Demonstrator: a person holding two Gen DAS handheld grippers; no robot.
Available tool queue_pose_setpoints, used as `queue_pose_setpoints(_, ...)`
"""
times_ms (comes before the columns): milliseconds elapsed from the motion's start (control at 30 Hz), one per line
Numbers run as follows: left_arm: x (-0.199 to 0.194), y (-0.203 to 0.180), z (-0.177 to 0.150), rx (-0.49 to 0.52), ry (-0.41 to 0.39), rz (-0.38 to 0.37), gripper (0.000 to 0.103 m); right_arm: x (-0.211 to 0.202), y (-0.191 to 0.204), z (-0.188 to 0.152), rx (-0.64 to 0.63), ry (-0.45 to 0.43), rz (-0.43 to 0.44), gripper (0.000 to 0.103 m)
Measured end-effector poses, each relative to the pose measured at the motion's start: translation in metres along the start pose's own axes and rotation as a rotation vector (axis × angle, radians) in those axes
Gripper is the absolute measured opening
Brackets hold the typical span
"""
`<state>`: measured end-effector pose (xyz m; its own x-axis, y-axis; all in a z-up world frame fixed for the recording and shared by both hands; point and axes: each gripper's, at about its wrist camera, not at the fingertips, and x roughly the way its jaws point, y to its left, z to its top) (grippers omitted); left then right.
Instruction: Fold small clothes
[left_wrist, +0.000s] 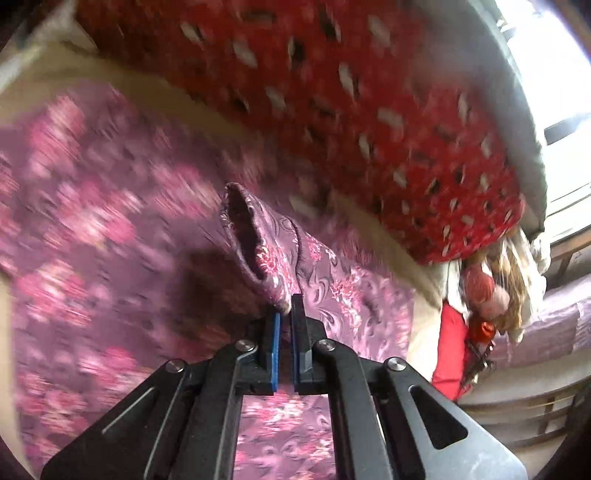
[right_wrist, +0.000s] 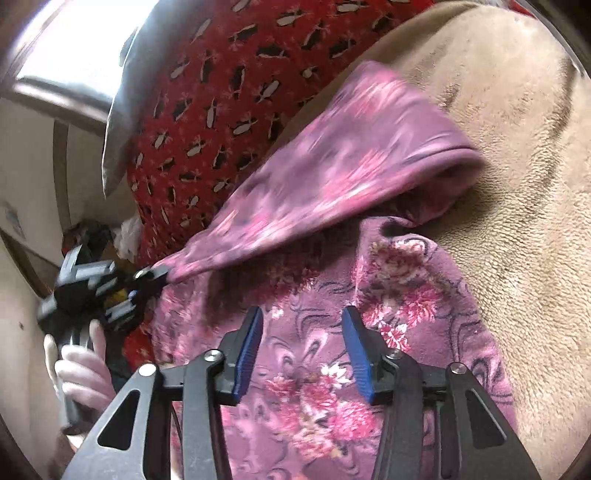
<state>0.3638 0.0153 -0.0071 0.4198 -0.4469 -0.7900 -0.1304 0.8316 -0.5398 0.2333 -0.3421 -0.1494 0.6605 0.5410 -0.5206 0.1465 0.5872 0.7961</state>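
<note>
A purple garment with pink flowers (right_wrist: 310, 369) lies on a beige fleece blanket (right_wrist: 517, 184). My left gripper (left_wrist: 285, 312) is shut on a sleeve cuff of the garment (left_wrist: 258, 243) and holds it lifted. In the right wrist view the left gripper (right_wrist: 155, 275) shows at the left, pulling the lifted sleeve (right_wrist: 332, 166) taut over the garment body. My right gripper (right_wrist: 303, 325) is open and empty, hovering just above the flat part of the garment.
A red patterned cover (left_wrist: 351, 92) with a grey pillow edge (left_wrist: 524, 129) lies behind the garment. It also shows in the right wrist view (right_wrist: 221, 92). Red and mixed cloth items (left_wrist: 487, 295) hang off the bed's side. A window (right_wrist: 74, 48) is at the upper left.
</note>
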Motion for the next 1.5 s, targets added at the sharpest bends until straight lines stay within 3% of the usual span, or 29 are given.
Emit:
queue_pose_setpoints(167,-0.043,0.05,0.012,-0.019,-0.116,0.093,0.003,-0.004,-0.008,0.005,0.115,-0.039,0.053,0.055)
queue_pose_setpoints(367,-0.026,0.122,0.013,-0.162,-0.024,0.116,0.003,0.008,-0.013,0.014,0.233,-0.075,0.06,0.055)
queue_pose_setpoints(400,-0.02,0.132,0.012,-0.19,-0.002,0.103,0.003,0.011,-0.012,0.018,0.248,-0.076,0.068,0.051)
queue_pose_setpoints(433,-0.019,0.131,0.011,-0.194,0.006,0.097,0.003,0.015,-0.009,0.022,0.252,-0.072,0.081,0.022)
queue_pose_setpoints(467,-0.017,0.133,0.009,-0.189,0.01,0.091,0.003,0.016,-0.003,0.026,0.241,-0.072,0.085,0.005)
queue_pose_setpoints(533,-0.011,0.131,0.006,-0.154,0.015,0.095,0.003,0.007,0.009,0.029,0.208,-0.133,0.097,0.004)
queue_pose_setpoints(600,0.005,0.133,0.0,-0.126,0.069,0.129,0.004,0.0,0.009,0.027,0.199,-0.172,0.073,0.004)
queue_pose_setpoints(700,0.004,0.152,-0.011,-0.149,0.107,0.081,0.006,0.021,-0.013,0.019,0.265,-0.034,-0.09,0.007)
queue_pose_setpoints(767,-0.017,0.162,-0.018,-0.172,0.08,0.0,0.006,0.013,-0.015,0.008,0.28,-0.048,-0.061,0.009)
queue_pose_setpoints(833,-0.036,0.163,-0.021,-0.178,0.028,-0.06,0.006,0.003,0.002,0.002,0.214,-0.069,-0.081,0.01)
queue_pose_setpoints(933,-0.043,0.152,-0.012,-0.159,-0.017,-0.073,0.01,0.01,0.047,0.0,0.074,-0.062,-0.043,0.011)
queue_pose_setpoints(967,-0.033,0.148,-0.007,-0.154,-0.004,-0.056,0.014,0.02,0.065,0.0,0.02,-0.036,-0.038,0.011)
queue_pose_setpoints(1100,0.013,0.154,0.003,-0.168,0.095,0.052,0.012,0.08,0.142,-0.013,-0.224,0.08,-0.083,0.012)
queue_pose_setpoints(1133,0.013,0.159,0.003,-0.186,0.103,0.04,0.009,0.092,0.156,-0.017,-0.262,0.099,-0.094,0.012)
queue_pose_setpoints(1200,-0.004,0.169,0.005,-0.228,0.09,-0.039,0.009,0.117,0.182,-0.028,-0.336,0.135,-0.101,0.012)
queue_pose_setpoints(1300,-0.05,0.19,0.015,-0.211,-0.008,-0.026,0.011,0.149,0.213,-0.039,-0.412,0.171,-0.086,0.012)
queue_pose_setpoints(1333,-0.064,0.199,0.021,-0.214,-0.041,-0.014,0.017,0.16,0.22,-0.042,-0.432,0.18,-0.089,0.012)
queue_pose_setpoints(1367,-0.078,0.212,0.027,-0.225,-0.072,0.003,0.032,0.176,0.231,-0.047,-0.46,0.193,-0.083,0.012)
queue_pose_setpoints(1433,-0.114,0.255,0.044,-0.283,-0.155,0.082,0.054,0.196,0.239,-0.054,-0.495,0.205,-0.074,0.013)
queue_pose_setpoints(1467,-0.125,0.274,0.051,-0.312,-0.186,0.114,0.054,0.212,0.243,-0.062,-0.512,0.224,-0.067,0.014)
queue_pose_setpoints(1500,-0.136,0.297,0.059,-0.351,-0.202,0.144,0.054,0.229,0.243,-0.071,-0.53,0.266,-0.078,0.026)
